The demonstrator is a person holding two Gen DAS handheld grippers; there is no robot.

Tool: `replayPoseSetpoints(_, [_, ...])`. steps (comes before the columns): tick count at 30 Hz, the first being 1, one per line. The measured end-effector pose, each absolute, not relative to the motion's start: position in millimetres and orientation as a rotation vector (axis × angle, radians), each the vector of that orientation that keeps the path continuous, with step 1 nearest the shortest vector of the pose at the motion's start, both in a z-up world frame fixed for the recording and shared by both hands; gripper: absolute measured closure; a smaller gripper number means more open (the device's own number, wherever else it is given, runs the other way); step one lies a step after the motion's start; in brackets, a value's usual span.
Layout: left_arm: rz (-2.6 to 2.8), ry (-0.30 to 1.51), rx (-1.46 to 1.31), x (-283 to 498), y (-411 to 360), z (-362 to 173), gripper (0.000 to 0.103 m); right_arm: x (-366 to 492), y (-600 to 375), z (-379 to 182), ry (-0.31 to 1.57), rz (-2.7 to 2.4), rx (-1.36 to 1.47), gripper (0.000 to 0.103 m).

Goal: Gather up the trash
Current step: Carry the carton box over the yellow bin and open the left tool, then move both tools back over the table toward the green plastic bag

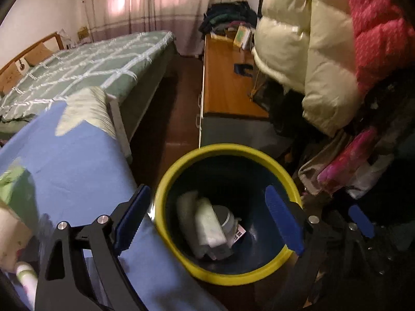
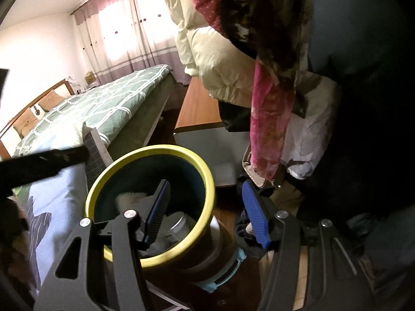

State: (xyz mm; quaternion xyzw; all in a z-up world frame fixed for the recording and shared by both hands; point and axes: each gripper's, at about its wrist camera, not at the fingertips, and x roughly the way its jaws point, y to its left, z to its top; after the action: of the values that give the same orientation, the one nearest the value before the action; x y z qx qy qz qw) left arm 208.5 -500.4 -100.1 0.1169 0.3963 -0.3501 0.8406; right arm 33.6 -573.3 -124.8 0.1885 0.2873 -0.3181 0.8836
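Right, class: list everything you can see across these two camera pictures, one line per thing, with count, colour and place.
Trash bin: one, yellow rim, dark blue inside, on the floor beside the blue bedding.
Trash in bin: several pale pieces, exact count unclear, at the bin's bottom.
Blue bedding: one, blue with a pale patch, left of the bin.
Bed: one, green checked cover, by the curtain.
Curtain: one, pinkish-purple, back wall.
Wooden cabinet: one, orange-brown top, behind the bin.
Cream jacket: one, hanging right.
Pink jacket: one, hanging far right.
Left gripper: one, black with blue pads, open above the bin.
Right gripper: one, same colours, open astride the bin's rim.
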Motion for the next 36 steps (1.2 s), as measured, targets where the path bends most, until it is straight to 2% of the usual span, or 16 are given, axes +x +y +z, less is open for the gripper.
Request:
replayPoseSetpoints(6, [-0.718,0.738,0.177,189,-439,-57,0.009,45,-554,-124,0.608,-0.607,0.372,0.047])
replayPoseSetpoints(12, [-0.628,0.693,0.143,169,-357,-42,0.008,60,-526,-121,0.620,-0.529,0.344,0.046])
replayPoseSetpoints(26, [-0.239,0.663,-0.009,142,-136,-46,0.008,98,-407,-116,0.679,-0.249,0.186,0.044])
replayPoseSetpoints(36, [-0.162,0.642,-0.098,136,-69,-51,0.008,115,-340,-123,0.735,-0.124,0.107,0.043])
